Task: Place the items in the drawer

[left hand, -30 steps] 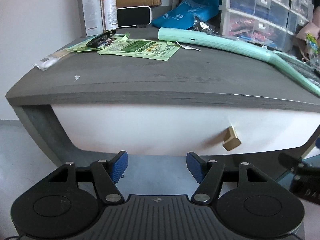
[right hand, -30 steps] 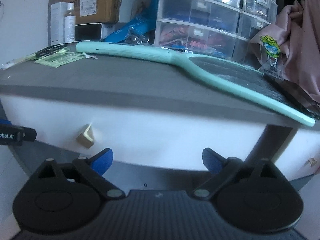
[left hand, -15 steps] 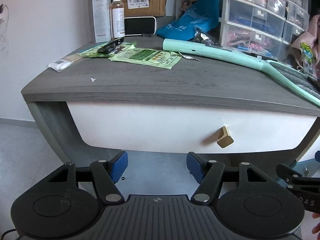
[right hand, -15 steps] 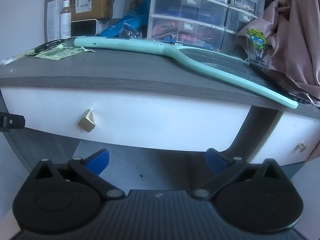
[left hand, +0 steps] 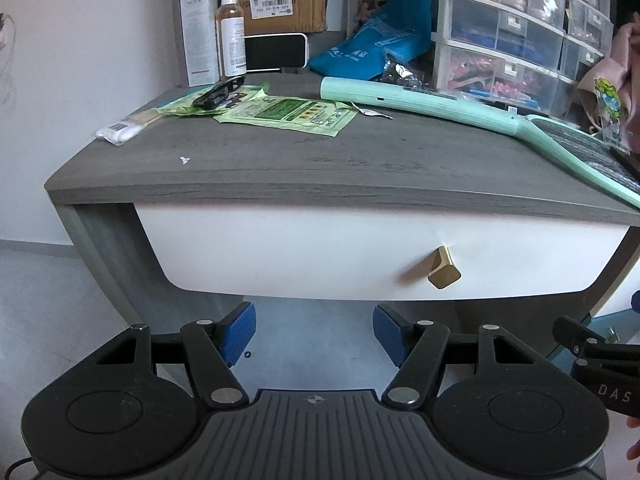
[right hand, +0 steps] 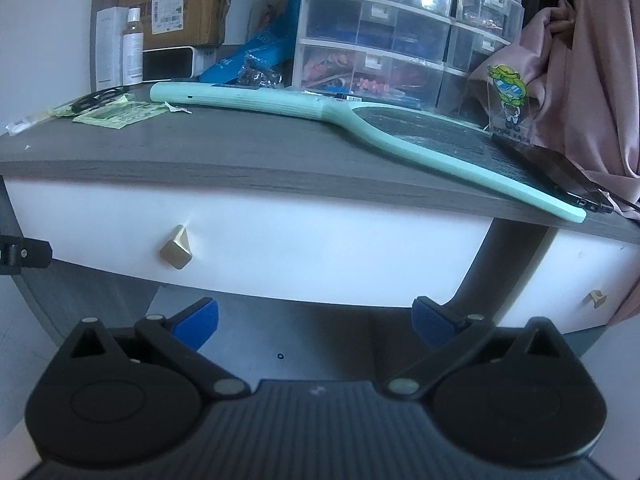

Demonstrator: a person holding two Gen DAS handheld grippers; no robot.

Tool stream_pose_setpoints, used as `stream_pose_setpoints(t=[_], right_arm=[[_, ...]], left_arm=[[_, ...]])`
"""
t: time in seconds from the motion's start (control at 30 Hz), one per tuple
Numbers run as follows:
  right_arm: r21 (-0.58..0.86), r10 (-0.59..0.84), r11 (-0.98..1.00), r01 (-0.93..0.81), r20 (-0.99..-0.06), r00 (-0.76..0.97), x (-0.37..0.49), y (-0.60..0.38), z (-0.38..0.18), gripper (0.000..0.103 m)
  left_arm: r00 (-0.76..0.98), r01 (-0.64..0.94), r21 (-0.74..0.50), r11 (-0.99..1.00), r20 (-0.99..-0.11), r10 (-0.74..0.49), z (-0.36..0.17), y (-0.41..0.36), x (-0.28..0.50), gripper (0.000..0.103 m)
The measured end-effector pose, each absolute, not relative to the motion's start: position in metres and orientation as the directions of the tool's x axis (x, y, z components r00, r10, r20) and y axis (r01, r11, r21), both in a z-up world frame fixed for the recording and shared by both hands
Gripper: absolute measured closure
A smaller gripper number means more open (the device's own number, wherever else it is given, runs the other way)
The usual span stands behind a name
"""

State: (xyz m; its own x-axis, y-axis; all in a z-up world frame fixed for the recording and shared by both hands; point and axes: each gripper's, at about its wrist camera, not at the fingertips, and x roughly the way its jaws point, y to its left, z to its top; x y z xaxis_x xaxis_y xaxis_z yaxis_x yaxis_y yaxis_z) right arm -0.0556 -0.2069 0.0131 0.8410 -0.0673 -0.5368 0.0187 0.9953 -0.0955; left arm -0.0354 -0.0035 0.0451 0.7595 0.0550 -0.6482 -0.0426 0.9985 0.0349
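White is the face of the drawer [left hand: 320, 252] in front of you, and it sits flush under the grey wood-grain desk top [left hand: 360, 168], shut, with its gold knob [left hand: 444, 274] sticking out toward you. Compared with a second ago you have pulled both grippers back and up: the desk looks smaller in both views and more of its top surface shows.

Your left gripper [left hand: 314, 334] has its blue-padded jaws spread apart with nothing between them, below the drawer front and left of the knob. Your right gripper [right hand: 314, 320] is likewise spread wide and empty, sitting lower than the drawer and to the right of the knob; its jaw spacing looks the same as before.

On the desk top nothing has shifted. The mint-green electric fly swatter [right hand: 360, 124] lies diagonally, its head reaching the right front edge. Toward the left back lie green sachets [left hand: 288, 114], black sunglasses [left hand: 218, 94] resting on one of them, and a packet of cotton swabs [left hand: 120, 132] near the left edge. Behind them stand a white box [left hand: 198, 36] and a clear bottle [left hand: 231, 36], touching side by side.
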Motion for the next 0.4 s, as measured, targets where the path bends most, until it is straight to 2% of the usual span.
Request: stream_pose_setpoints(t=[0.4], right_arm=[[-0.074, -0.062, 0.997, 0.026, -0.540, 0.840, -0.0532, -0.2067, 0.0133, 0.000]], left_arm=[[0.753, -0.045, 0.050, 0.998, -0.655, 0.067, 0.0431, -0.0029, -0.0350, 0.036]])
